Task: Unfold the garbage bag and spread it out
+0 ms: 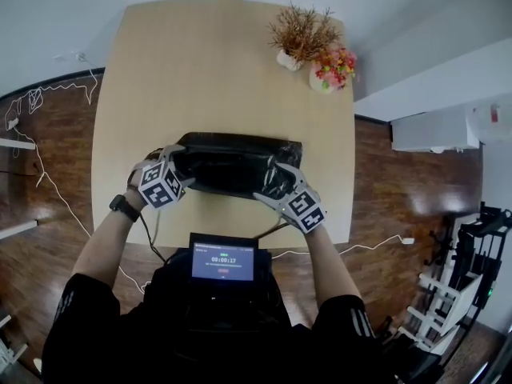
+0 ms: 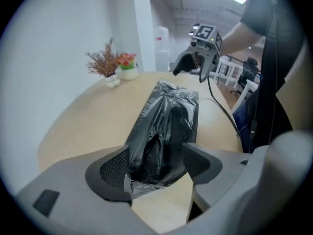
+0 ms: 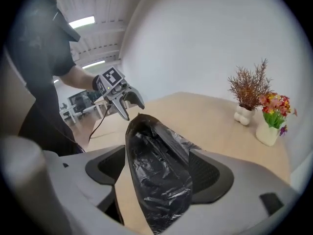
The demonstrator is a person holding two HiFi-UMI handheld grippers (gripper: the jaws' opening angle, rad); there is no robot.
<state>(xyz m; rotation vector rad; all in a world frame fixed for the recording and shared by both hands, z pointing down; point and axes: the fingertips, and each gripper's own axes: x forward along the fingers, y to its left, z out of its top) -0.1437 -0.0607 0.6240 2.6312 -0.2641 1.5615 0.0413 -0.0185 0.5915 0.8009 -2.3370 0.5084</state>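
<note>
A black garbage bag (image 1: 236, 164) lies crumpled and stretched sideways on the light wooden table (image 1: 192, 70), near its front edge. My left gripper (image 1: 182, 171) is at the bag's left end. In the left gripper view, the bunched plastic (image 2: 166, 131) fills the gap between both pads of the left gripper (image 2: 156, 154) and its end hangs off the tabletop. My right gripper (image 1: 277, 185) is at the bag's right end. Seen from the right gripper (image 3: 154, 165), the bag (image 3: 159, 170) lies between the wide jaws. It leans on the right pad, and a gap shows beside the left pad.
Two small vases stand at the table's far right, one with dried twigs (image 1: 302, 37) and one with red and yellow flowers (image 1: 334, 69). A screen (image 1: 223, 261) sits on the person's chest. White cables (image 1: 48, 182) trail over the wooden floor on the left.
</note>
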